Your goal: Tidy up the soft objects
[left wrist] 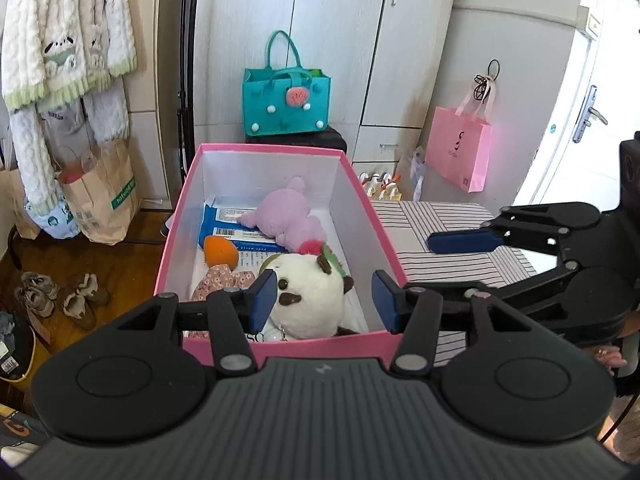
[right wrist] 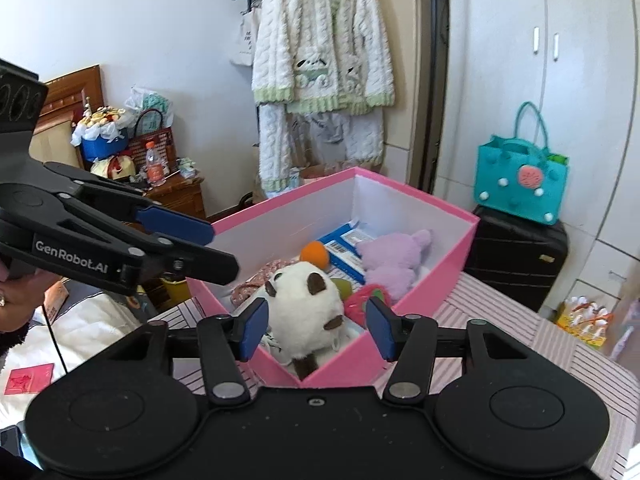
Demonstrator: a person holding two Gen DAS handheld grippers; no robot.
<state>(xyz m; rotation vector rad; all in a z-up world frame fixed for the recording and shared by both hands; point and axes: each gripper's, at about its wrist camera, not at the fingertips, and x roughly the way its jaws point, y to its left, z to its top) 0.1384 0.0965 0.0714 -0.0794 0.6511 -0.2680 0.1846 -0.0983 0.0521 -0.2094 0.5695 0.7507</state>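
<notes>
Pink card box [left wrist: 280, 344] | fluffy round white plush [left wrist: 310, 296] inside | both tools empty

Straight ahead of the left claw stands a white wardrobe [left wrist: 340, 20] with slim metal handles, and a black suitcase [left wrist: 298, 138] sits at its foot. To that claw's left, a brown wooden floor [left wrist: 132, 264] runs under a cream cable-knit cardigan [left wrist: 68, 28] hanging high. Far right, a white door [left wrist: 600, 92] glows in strong daylight. Left of the right claw, a wooden nightstand [right wrist: 180, 196] stands by what seems a padded headboard [right wrist: 68, 120].
</notes>
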